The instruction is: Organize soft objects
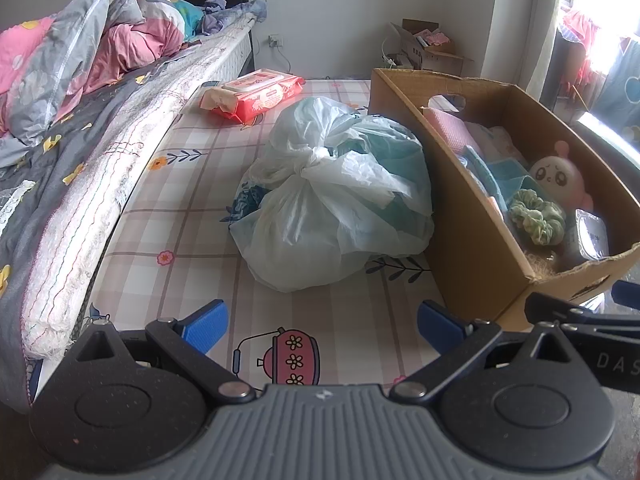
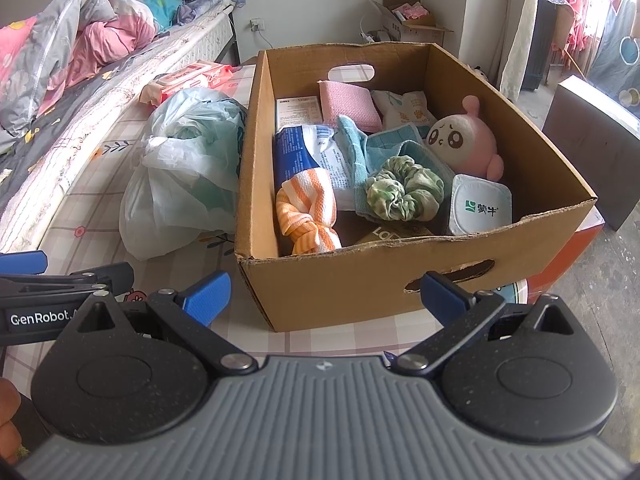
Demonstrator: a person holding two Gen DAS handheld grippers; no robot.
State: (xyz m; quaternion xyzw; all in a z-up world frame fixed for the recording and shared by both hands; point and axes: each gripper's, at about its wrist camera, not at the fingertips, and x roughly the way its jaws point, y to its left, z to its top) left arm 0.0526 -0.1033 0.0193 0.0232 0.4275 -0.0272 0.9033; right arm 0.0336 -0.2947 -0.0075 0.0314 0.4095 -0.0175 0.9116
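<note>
The surface (image 1: 192, 216) with its checked, flowered cover carries everything here, and the bed (image 1: 80, 128) runs along its left side. On the surface stands the cardboard box (image 2: 360, 276), with its long axis pointing away from both claws. It already holds soft things. A tied plastic bag (image 1: 332, 200) sits just beside the left wall of the box, touching it or nearly so; I cannot tell which.

The right claw (image 2: 326, 294) is directly in front of the near short wall of the box, its fingers spread apart and holding nothing. The left claw (image 1: 320, 326) faces the bag, also spread apart and empty, with the box off to its right.

Inside the box, the pink plush toy (image 2: 468, 144) lies toward the right wall. The orange striped cloth (image 2: 306, 216) lies in the near left corner, and the green scrunchie (image 2: 404, 188) rests in the middle, on a blue towel (image 2: 360, 148).

In my judgement the right claw is nearer to the contents of the box, which lie straight ahead of it and over the near wall, so it must reach forward and down. The bag lies ahead of the left claw.
</note>
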